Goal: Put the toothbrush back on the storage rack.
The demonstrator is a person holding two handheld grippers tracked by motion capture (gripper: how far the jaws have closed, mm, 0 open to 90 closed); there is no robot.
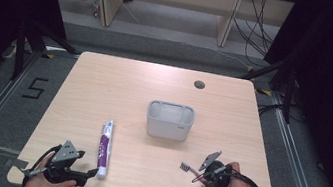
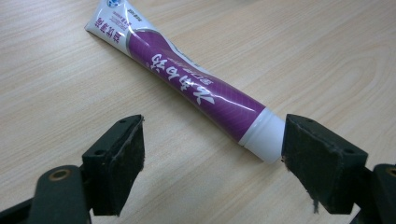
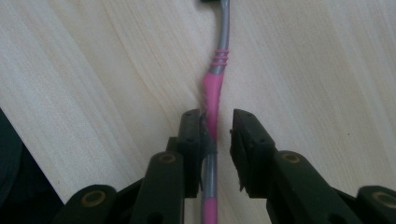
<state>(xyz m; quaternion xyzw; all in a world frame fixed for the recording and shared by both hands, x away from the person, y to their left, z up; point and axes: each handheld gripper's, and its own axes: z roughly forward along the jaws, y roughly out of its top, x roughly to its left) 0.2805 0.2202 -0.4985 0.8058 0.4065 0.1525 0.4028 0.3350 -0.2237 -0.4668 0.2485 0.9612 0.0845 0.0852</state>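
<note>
A purple and white toothpaste tube [image 1: 104,148] lies on the wooden table [image 1: 103,93], front left. In the left gripper view the tube [image 2: 196,88] runs away from me, and its white cap rests right by the inner face of one pad. My left gripper [image 2: 215,140] is open wide around that cap end; from above it [image 1: 88,176] sits at the table's front edge. A pink and grey toothbrush [image 3: 214,88] lies flat between the jaws of my right gripper [image 3: 217,119]. One pad touches the handle and a gap is left at the other. The brush head [image 1: 185,167] points left.
A grey rectangular holder [image 1: 170,120] with compartments stands in the middle of the table, beyond both grippers. A round cable hole [image 1: 199,84] is near the far edge. Dark stands and cables flank the table on the floor.
</note>
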